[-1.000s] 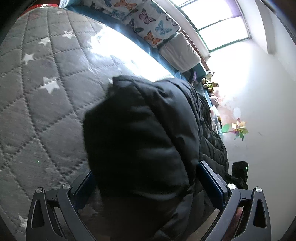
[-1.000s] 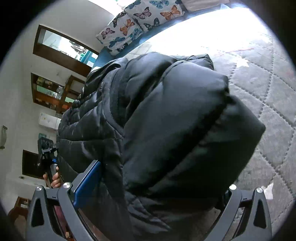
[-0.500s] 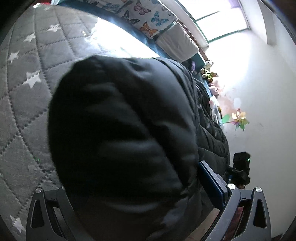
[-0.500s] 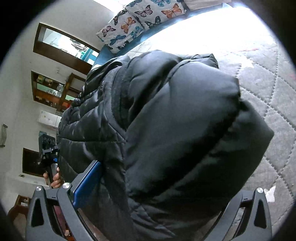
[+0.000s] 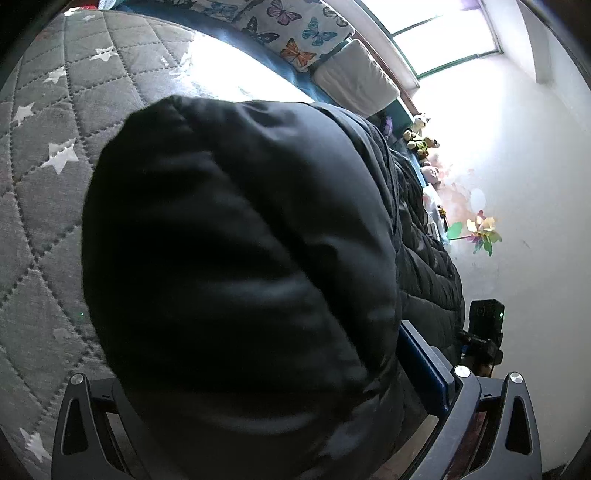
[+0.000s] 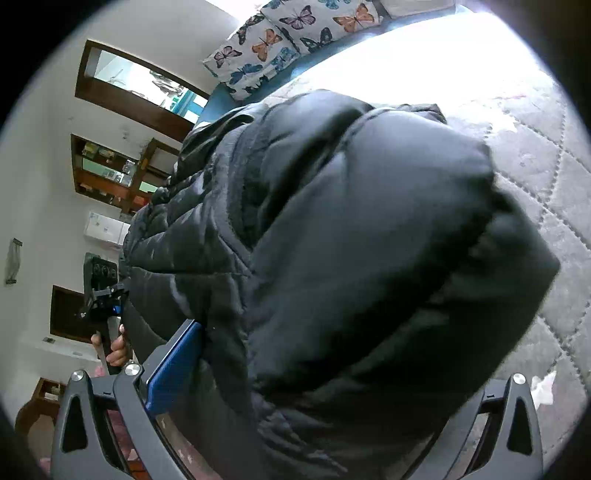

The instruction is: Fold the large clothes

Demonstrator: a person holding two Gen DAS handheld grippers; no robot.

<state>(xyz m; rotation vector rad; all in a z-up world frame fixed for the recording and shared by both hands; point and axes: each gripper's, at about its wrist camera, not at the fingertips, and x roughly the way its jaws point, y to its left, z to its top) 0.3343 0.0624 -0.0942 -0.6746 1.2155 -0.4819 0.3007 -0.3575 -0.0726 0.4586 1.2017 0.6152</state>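
Both the left hand-held gripper and right hand-held gripper are clamped on the puffy black jacket, which hides most of the star-quilted bed below the butterfly pillows.

Daylight enters through the window, overexposing the adjacent wall and bedspread. The black jacket renders underexposed and soft. Fisheye distortion and dark vignetting affect both views' edges.

Jackets: one black puffer jacket
Butterfly pillows: two
Pinwheels: one
Beds: one, grey quilted bed
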